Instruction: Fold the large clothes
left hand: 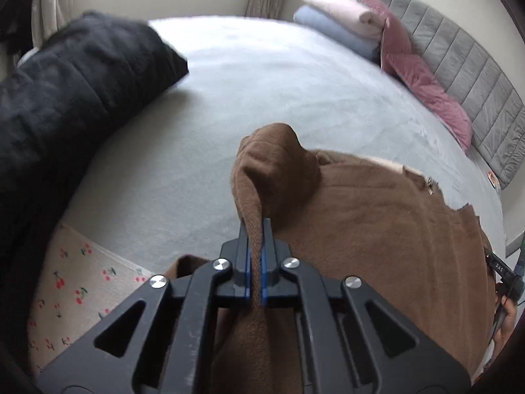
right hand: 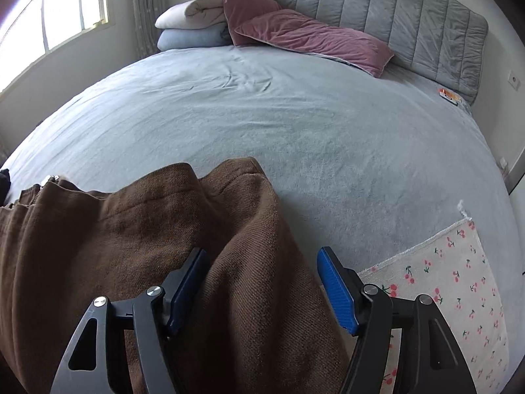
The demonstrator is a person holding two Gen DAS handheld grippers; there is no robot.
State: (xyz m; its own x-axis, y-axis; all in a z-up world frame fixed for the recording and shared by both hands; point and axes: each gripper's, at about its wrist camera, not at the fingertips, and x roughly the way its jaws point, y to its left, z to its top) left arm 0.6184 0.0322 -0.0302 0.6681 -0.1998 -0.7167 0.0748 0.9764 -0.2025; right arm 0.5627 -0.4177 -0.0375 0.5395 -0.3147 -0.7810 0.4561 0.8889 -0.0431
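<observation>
A large brown garment (left hand: 377,216) lies on the near part of the grey bed (left hand: 262,82). My left gripper (left hand: 256,226) is shut on a fold of the brown cloth, which bunches up past the fingertips. In the right wrist view the same brown garment (right hand: 115,229) covers the lower left, with a zipper at its far left edge. My right gripper (right hand: 262,256) is open, its blue pads wide apart, with a ridge of brown cloth lying between the jaws.
A black garment (left hand: 65,92) lies at the bed's left side. Folded white and blue blankets (right hand: 193,23) and mauve pillows (right hand: 308,36) sit by the grey headboard (right hand: 393,10). A cherry-print cloth (right hand: 452,289) lies at the bed's near edge. A window (right hand: 55,16) is at the left.
</observation>
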